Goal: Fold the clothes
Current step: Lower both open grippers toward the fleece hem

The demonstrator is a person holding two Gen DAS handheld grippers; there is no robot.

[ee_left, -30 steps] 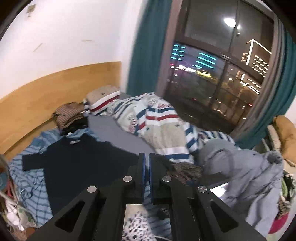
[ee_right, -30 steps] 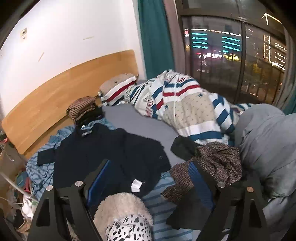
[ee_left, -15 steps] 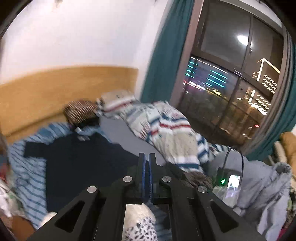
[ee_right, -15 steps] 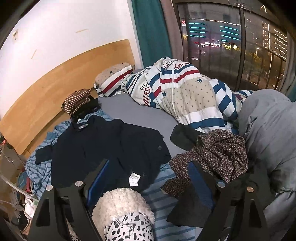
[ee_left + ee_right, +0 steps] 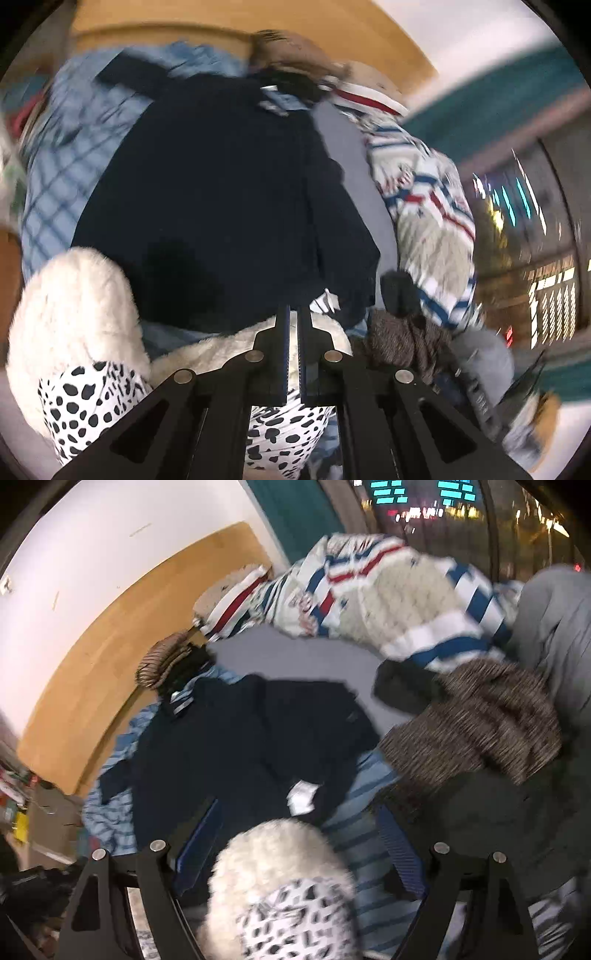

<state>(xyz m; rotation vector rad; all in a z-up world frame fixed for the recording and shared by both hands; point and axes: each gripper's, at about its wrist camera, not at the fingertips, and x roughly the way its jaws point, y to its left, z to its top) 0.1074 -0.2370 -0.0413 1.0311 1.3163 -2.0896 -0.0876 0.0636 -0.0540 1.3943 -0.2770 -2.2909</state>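
A dark navy shirt [image 5: 221, 192] lies spread flat on a blue striped sheet [image 5: 70, 147], collar toward the wooden headboard; its white label [image 5: 303, 794] shows at the near hem. My left gripper [image 5: 293, 314] is shut with nothing in it, hovering just above the shirt's near hem and a fluffy white slipper [image 5: 74, 306]. My right gripper [image 5: 299, 834] stands open and empty, above the same navy shirt [image 5: 251, 738] and a slipper [image 5: 284, 882]. Both views are blurred.
A brown knitted garment [image 5: 476, 723] and a dark piece [image 5: 402, 690] lie right of the shirt. A striped duvet [image 5: 388, 598], a pillow [image 5: 229, 594] and a grey coat [image 5: 554, 627] fill the far side. Folded clothes [image 5: 166, 657] sit by the headboard [image 5: 92, 686].
Both grippers have dropped toward the bed and tipped downward. The left one rolled strongly, so its view now tilts and looks down on the shirt. Neither has changed its opening.
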